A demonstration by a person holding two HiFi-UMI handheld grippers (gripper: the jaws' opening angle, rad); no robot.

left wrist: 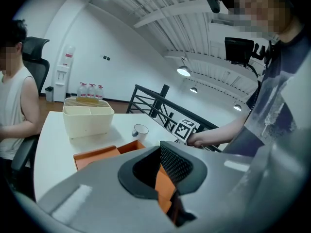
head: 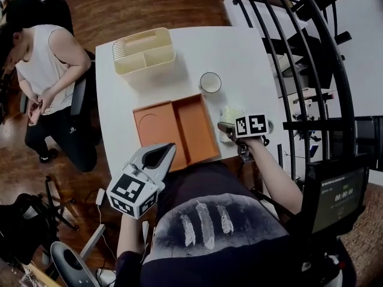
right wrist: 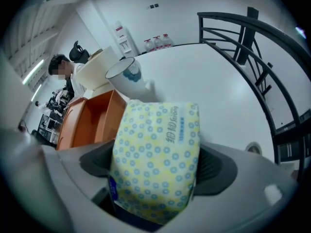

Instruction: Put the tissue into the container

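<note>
The right tool (right wrist: 158, 163) is gripping a tissue pack (right wrist: 156, 154). Its jaws are standing wide, and their pads are pressing on the two sides of the pack. The pack is a soft, plump plastic packet, pale yellow and white, covered in small blue ring dots. It is carrying a line of blue lettering near its top edge and a dark blue patch at a lower corner. It is standing upright in the tool, rising above the jaws.

In the head view the pack is sitting at the right side of the white worktop (head: 239, 58), just beside the right wall of the orange container (head: 197, 127). The container is a shallow tray split into two compartments, both bare. The left tool (head: 161, 154) is hovering at the near left corner of the container with its jaws brought together and holding nothing. A white cup (head: 210, 82) and a cream basket (head: 143, 52) are standing farther back.
</note>
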